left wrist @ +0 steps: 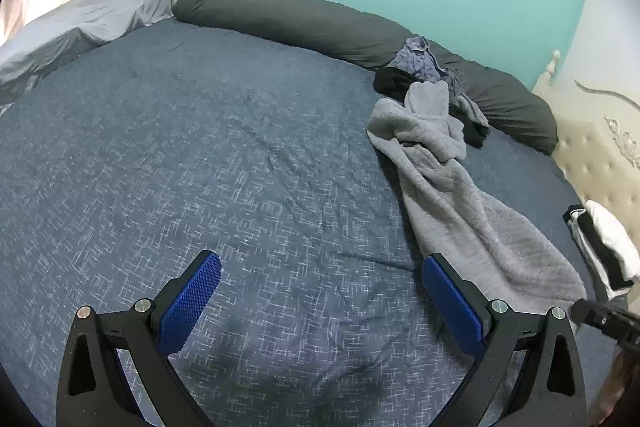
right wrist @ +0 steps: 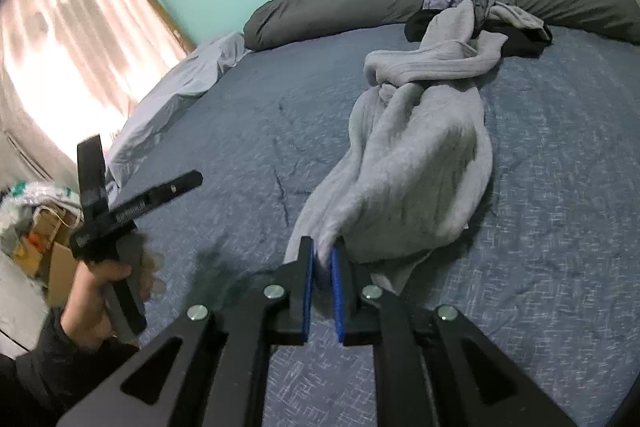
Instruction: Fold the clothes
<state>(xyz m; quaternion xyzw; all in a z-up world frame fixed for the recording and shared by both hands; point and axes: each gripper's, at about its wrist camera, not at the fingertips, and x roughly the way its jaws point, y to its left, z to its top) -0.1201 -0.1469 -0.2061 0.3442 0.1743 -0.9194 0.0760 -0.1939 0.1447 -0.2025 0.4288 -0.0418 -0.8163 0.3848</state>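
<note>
A light grey fleece garment [right wrist: 420, 163] lies stretched in a long bunch on the blue bedspread [right wrist: 224, 131]. My right gripper [right wrist: 322, 259] is shut on its near hem, with cloth pinched between the blue pads. In the left wrist view the same grey garment [left wrist: 460, 195] runs down the right side. My left gripper [left wrist: 320, 267] hangs open above bare bedspread [left wrist: 200, 147] just left of the garment, nothing between its fingers. The right wrist view shows the left gripper [right wrist: 160, 183] held in a hand at the left.
A pile of dark and lilac clothes [left wrist: 424, 67] sits by the long dark bolster [left wrist: 280, 15]. A grey pillow [left wrist: 80, 23] lies far left. Black and white folded clothes [left wrist: 604, 247] rest near the cream headboard [left wrist: 600, 155]. Curtains [right wrist: 72, 43] and boxes [right wrist: 44, 239] stand beside the bed.
</note>
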